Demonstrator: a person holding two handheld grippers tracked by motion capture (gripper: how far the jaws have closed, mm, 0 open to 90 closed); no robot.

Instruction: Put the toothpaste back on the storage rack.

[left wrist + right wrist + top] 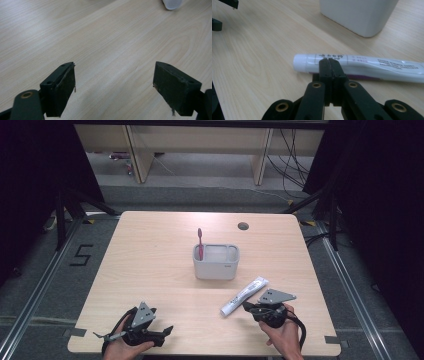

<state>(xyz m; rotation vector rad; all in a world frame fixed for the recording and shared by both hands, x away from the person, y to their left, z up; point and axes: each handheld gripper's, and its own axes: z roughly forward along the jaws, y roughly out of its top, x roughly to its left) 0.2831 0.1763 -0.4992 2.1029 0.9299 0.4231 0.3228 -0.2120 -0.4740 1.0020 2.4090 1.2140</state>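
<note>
A white toothpaste tube (244,295) lies flat on the wooden table (150,270), right of centre near the front; in the right gripper view the tube (367,66) runs across just beyond the jaws. My right gripper (248,307) is shut with nothing in it, its tips (331,62) right at the tube's side near the cap end. A grey holder (216,262) stands mid-table with a red toothbrush (200,242) upright in its left compartment. My left gripper (169,330) rests at the front left, open and empty (113,82) over bare wood.
The holder's white wall (359,15) rises just past the tube in the right gripper view. A round cable hole (243,226) sits near the table's far edge. Dark stands and cables surround the table on the floor.
</note>
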